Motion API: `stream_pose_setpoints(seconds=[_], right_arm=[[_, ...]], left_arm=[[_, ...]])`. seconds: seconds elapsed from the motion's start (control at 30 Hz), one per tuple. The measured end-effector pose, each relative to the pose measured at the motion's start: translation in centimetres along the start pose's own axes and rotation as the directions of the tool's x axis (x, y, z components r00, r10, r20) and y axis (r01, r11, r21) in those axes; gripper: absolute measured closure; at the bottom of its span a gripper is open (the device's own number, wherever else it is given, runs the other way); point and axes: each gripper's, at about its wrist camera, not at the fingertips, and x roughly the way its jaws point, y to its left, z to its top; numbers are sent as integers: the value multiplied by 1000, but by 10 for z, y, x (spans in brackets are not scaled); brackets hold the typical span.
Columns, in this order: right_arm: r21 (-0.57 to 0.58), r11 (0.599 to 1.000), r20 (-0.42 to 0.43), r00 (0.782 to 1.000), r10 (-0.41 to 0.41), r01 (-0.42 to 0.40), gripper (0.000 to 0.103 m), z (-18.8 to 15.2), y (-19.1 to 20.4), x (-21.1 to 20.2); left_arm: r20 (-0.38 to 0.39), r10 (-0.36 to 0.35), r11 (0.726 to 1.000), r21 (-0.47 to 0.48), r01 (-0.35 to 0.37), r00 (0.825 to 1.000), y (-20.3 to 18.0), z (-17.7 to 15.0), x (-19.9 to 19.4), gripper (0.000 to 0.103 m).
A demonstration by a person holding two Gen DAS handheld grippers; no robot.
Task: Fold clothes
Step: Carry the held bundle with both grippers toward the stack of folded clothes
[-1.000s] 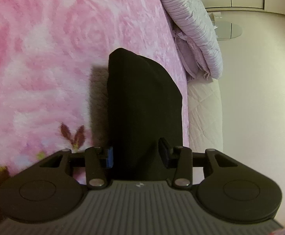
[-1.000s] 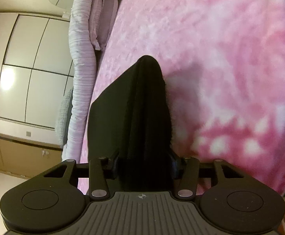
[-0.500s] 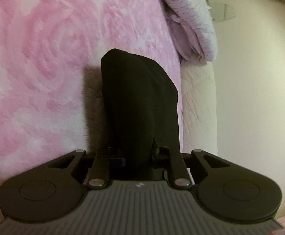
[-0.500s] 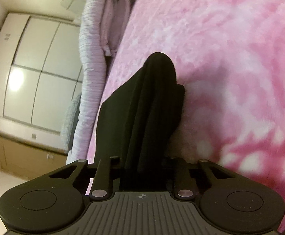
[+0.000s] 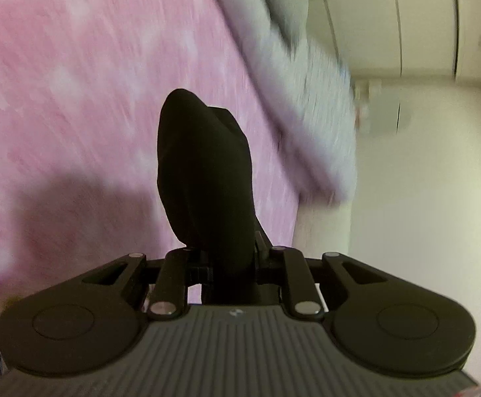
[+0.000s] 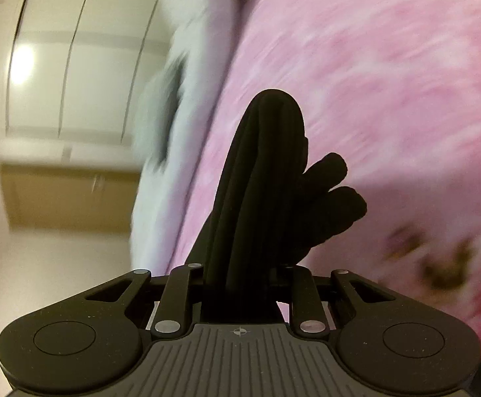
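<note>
A black garment (image 5: 204,172) rises bunched from between my left gripper's (image 5: 232,258) jaws, which are shut on it; it hangs lifted above the pink rose-patterned blanket (image 5: 75,82). In the right wrist view the same black garment (image 6: 263,172) stands in tight folds out of my right gripper (image 6: 243,274), also shut on it, with two rolled edges sticking out to the right. The cloth hides the fingertips of both grippers. Both views are blurred by motion.
A lilac duvet and pillows (image 5: 306,82) lie along the bed's edge, also in the right wrist view as a lilac duvet (image 6: 187,115). Beyond stand a white wardrobe (image 6: 58,49), a low wooden cabinet (image 6: 58,195) and pale floor.
Both grippers closed on the black garment, then rose and carried it up off the blanket. The garment now hangs narrower and more bunched, and the bed looks farther away.
</note>
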Motion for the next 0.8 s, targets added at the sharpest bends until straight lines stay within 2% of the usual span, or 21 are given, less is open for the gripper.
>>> stream_pose_setpoints(seconds=[0.1, 0.27, 0.33, 0.5, 0.7, 0.8], right_arm=[[-89, 994, -123, 991, 52, -64, 82, 6, 58, 35], [-191, 967, -298, 948, 108, -170, 82, -13, 153, 120], [-213, 956, -353, 929, 116, -200, 82, -42, 189, 159], [-230, 941, -435, 891, 128, -248, 82, -125, 270, 252], [-234, 916, -505, 846, 172, -326, 82, -234, 352, 374], [-272, 889, -530, 828, 182, -369, 82, -266, 381, 422]], left_arm=[[150, -14, 1000, -8, 15, 989, 2, 19, -79, 88], [345, -30, 999, -23, 40, 938, 23, 74, -208, 88], [398, -30, 999, -29, 45, 917, 38, 105, -261, 88], [480, -26, 999, -25, 44, 877, 76, 199, -395, 88], [568, -6, 1000, 25, -10, 823, 89, 312, -510, 88], [613, -12, 999, 35, -12, 790, 102, 362, -545, 88]])
